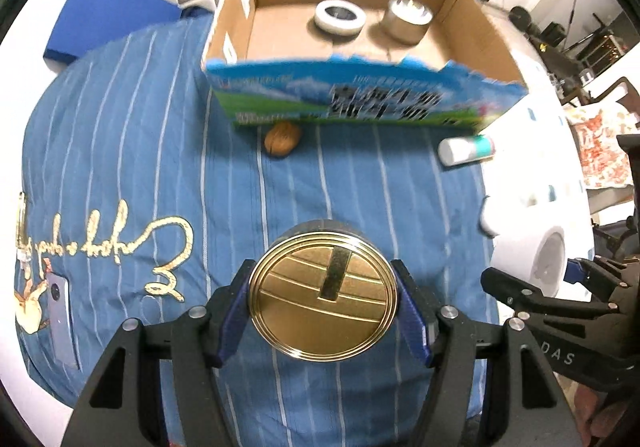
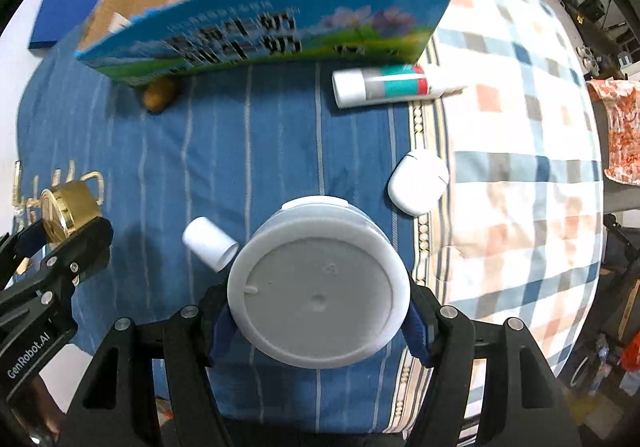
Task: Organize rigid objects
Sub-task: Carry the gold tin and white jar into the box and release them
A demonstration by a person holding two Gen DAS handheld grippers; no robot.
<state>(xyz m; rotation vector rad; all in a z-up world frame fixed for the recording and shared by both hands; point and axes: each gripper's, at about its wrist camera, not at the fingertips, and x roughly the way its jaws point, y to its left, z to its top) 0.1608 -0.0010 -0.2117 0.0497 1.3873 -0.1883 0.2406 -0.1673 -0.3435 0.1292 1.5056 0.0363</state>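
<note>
Left wrist view: sits just behind the left claw [image 1: 323, 305], close above the blue striped cloth [image 1: 140, 151], facing the cardboard box [image 1: 356, 95]; the right claw [image 1: 532, 297] shows at its right edge.
Right wrist view: sits just behind the right claw [image 2: 320, 299], facing the same box [image 2: 280, 31] from further right; the left claw [image 2: 60, 235] shows at its left edge.
Shared: box, cloth, brown nut [image 1: 282, 139], tube [image 1: 466, 151].

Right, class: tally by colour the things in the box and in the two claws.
White: 2 (tape roll, jar)
Gold: 1 (tin)
Silver: 1 (can)
Total: 4
</note>
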